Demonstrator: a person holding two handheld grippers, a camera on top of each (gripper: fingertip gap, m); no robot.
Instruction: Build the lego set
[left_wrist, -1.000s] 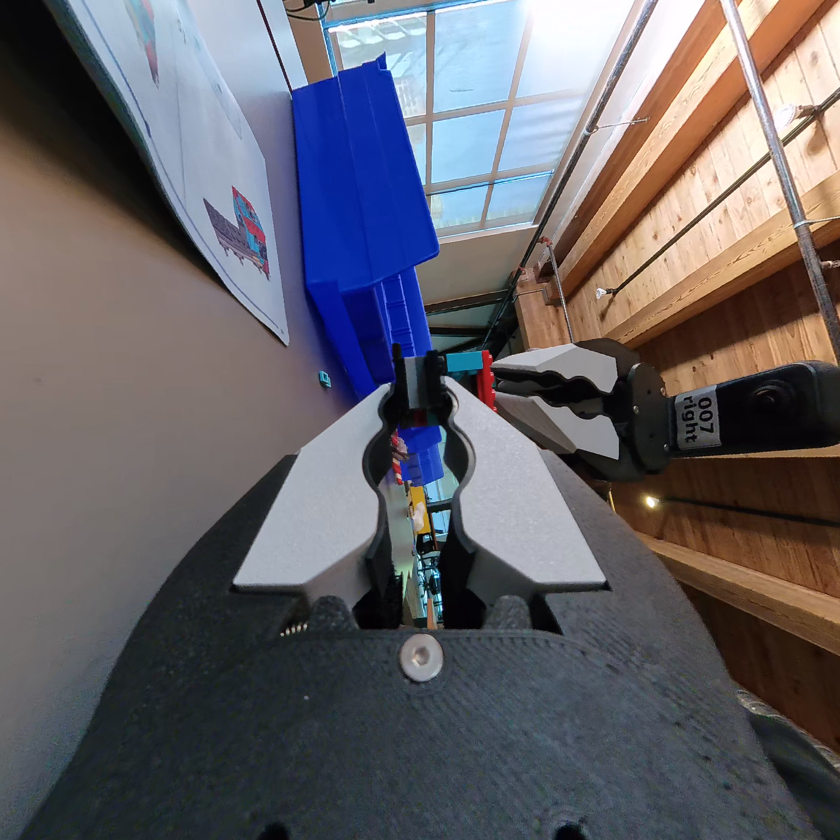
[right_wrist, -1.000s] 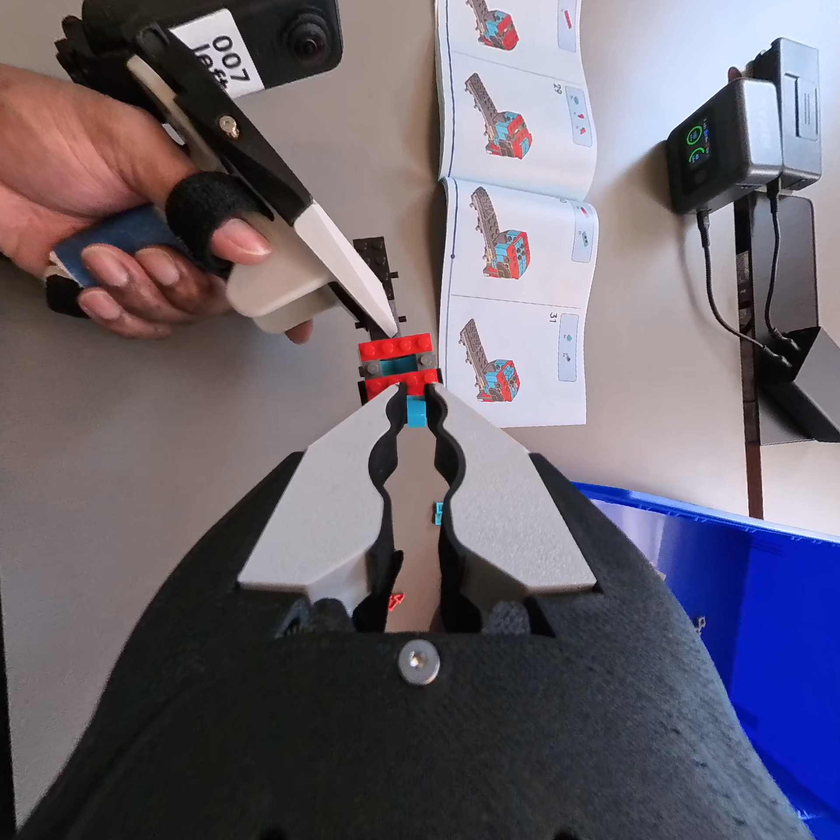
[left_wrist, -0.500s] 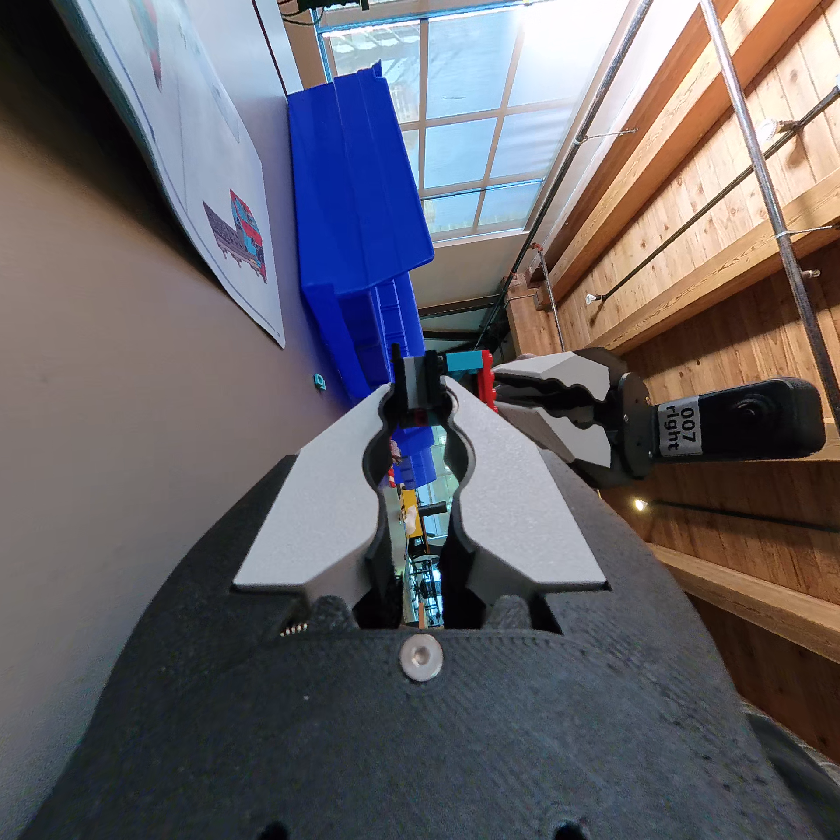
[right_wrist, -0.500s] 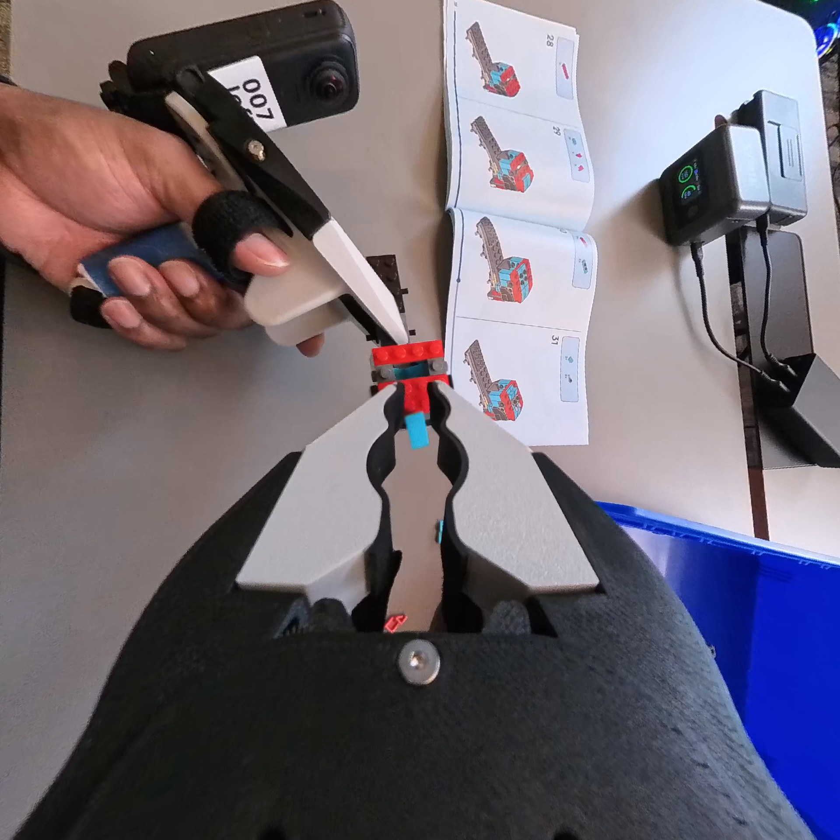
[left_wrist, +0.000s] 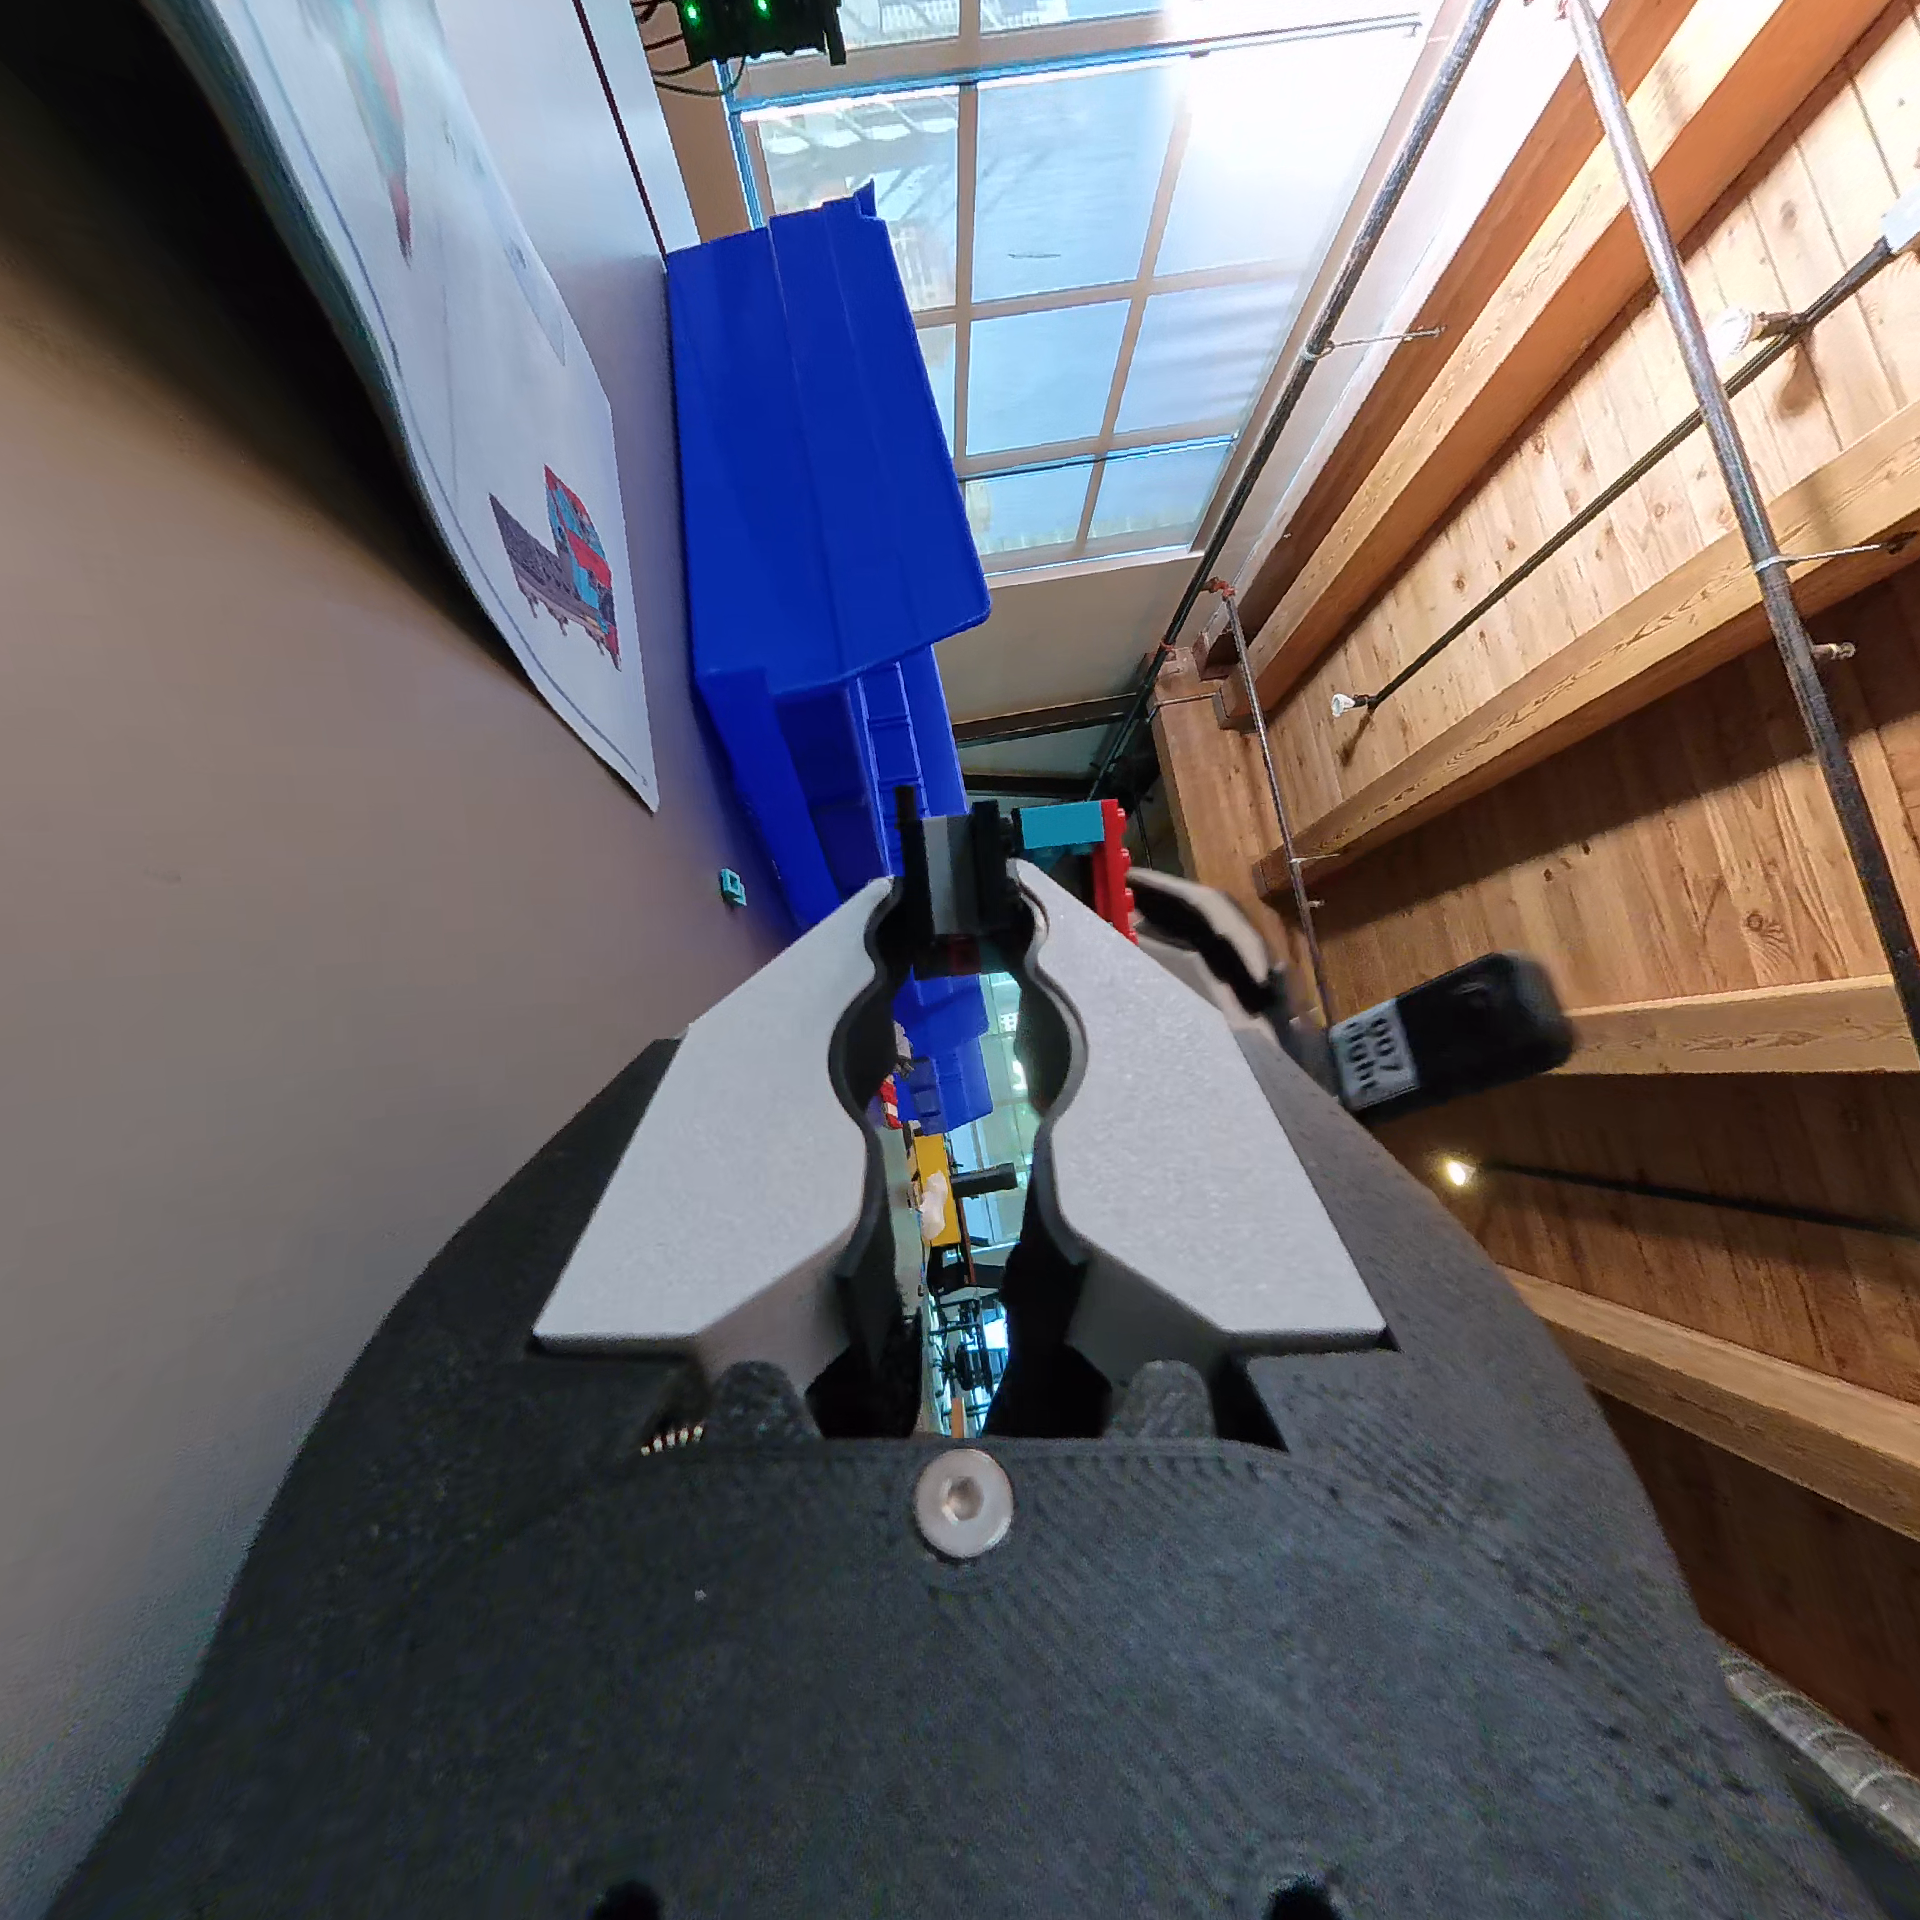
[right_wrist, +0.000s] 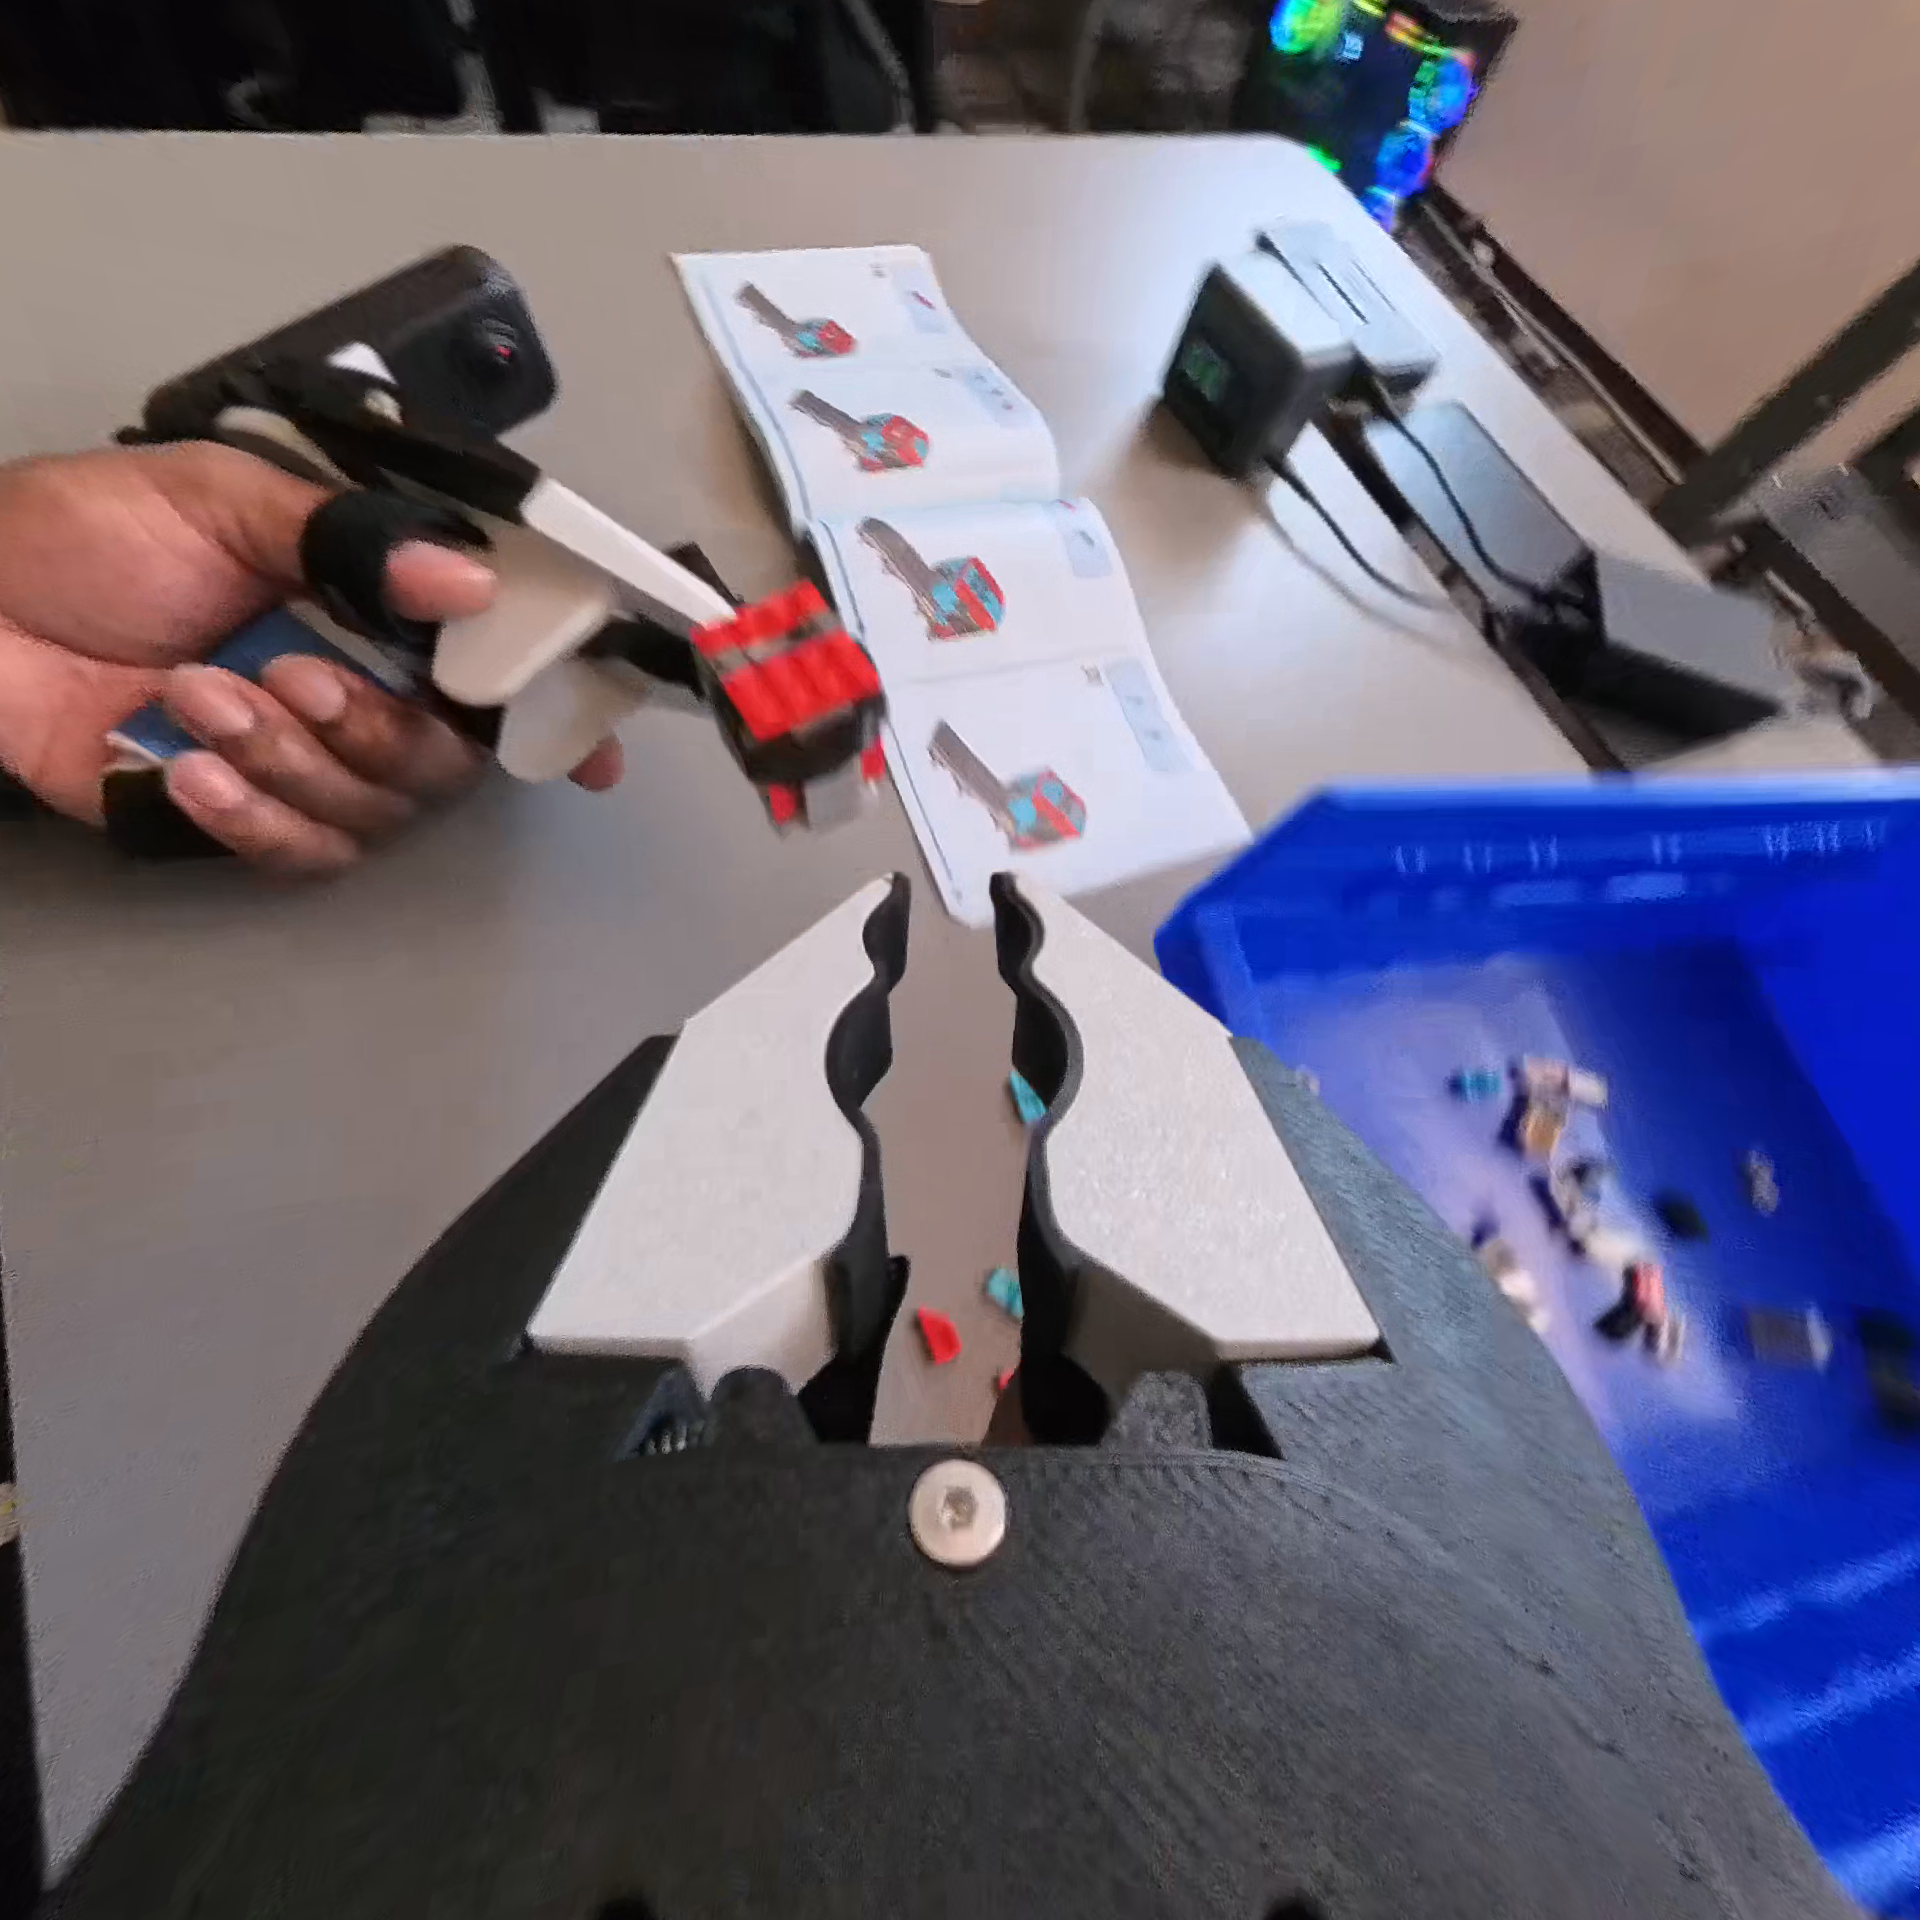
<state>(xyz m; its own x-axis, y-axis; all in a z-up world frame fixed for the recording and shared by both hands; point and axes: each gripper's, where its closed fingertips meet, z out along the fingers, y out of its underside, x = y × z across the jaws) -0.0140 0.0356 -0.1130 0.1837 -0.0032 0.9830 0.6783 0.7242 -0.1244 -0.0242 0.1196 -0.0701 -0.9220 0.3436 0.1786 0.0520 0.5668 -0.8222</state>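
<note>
Lego model clamped in left tool; right tool apart, empty, beside blue bin.

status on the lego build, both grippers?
Left gripper shut on lego model, held above the table. Right gripper open, empty, short of the model. Loose pieces in blue bin. Path between clear.
</note>
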